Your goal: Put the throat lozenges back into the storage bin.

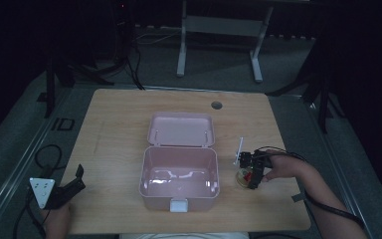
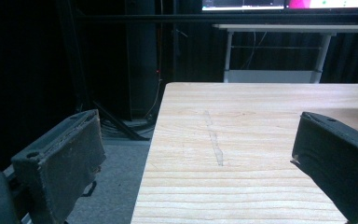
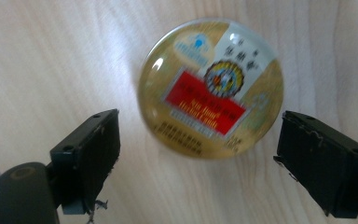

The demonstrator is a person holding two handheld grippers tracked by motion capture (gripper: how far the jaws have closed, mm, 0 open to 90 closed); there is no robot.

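The work in hand looks like packing a small round tin with a domed, glossy gold lid and a red label into the pale pink plastic box that stands with its hinged lid thrown back in the middle of the light wooden table. By that reading, very little is done so far: the box is open and ready, but its inside looks bare apart from glare on the bottom, and the tin lies flat on the tabletop to the right of the box, just beside its right wall.

The right gripper hangs directly over the tin, looking straight down on it. Its two black jaws stand wide apart, one on each side of the tin, and neither touches it; the tin is not yet grasped. In the high view the same gripper sits over the tin, with the person's right hand behind it. A thin pale stick-like object lies just beyond the gripper; the picture is too dim to tell what it is.

The left gripper rests at the table's near left corner, well apart from the box, with its jaws spread and nothing between them but bare wood and the table edge.

What is left, then, is nearly everything: closing on the tin, lifting it, carrying it over the box wall, setting it inside, and probably shutting the lid.
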